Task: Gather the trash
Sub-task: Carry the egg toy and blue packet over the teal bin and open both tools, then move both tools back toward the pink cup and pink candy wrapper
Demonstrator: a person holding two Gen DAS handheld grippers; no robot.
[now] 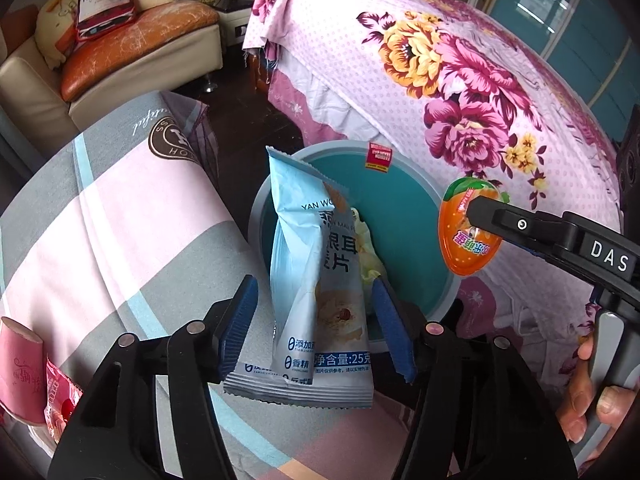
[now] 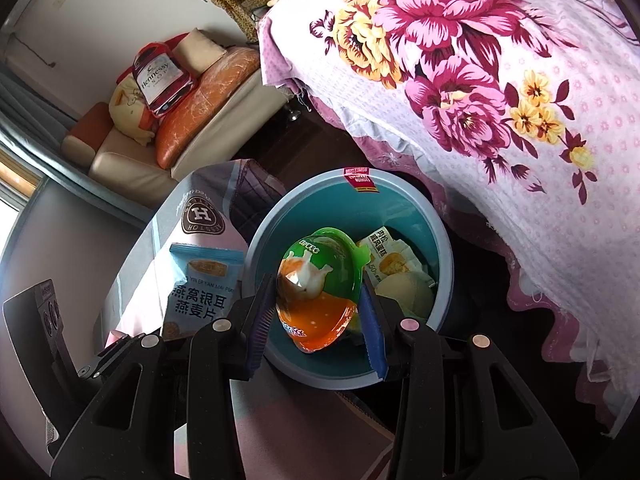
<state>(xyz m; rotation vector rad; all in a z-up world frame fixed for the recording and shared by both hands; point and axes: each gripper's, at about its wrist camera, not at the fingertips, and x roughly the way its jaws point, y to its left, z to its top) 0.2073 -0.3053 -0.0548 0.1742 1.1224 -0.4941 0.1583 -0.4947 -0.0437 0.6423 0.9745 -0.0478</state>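
A light blue oatmeal packet (image 1: 316, 280) stands between the blue pads of my left gripper (image 1: 316, 332), over the near rim of the teal bin (image 1: 400, 208). The jaws are open, with a gap showing at the left pad. My right gripper (image 2: 316, 320) is shut on an orange and green jelly cup (image 2: 316, 292) above the bin (image 2: 400, 184). Wrappers (image 2: 392, 264) lie inside the bin. In the left wrist view the cup (image 1: 468, 232) hangs over the bin's right rim. In the right wrist view the packet (image 2: 204, 280) is left of the bin.
A checked grey and pink cloth (image 1: 100, 220) covers the surface at the left, with a pink cup (image 1: 20, 364) at its edge. A floral purple cloth (image 1: 460, 80) drapes the furniture on the right. A sofa (image 1: 120, 52) stands behind. A hand (image 1: 580, 400) grips the right tool.
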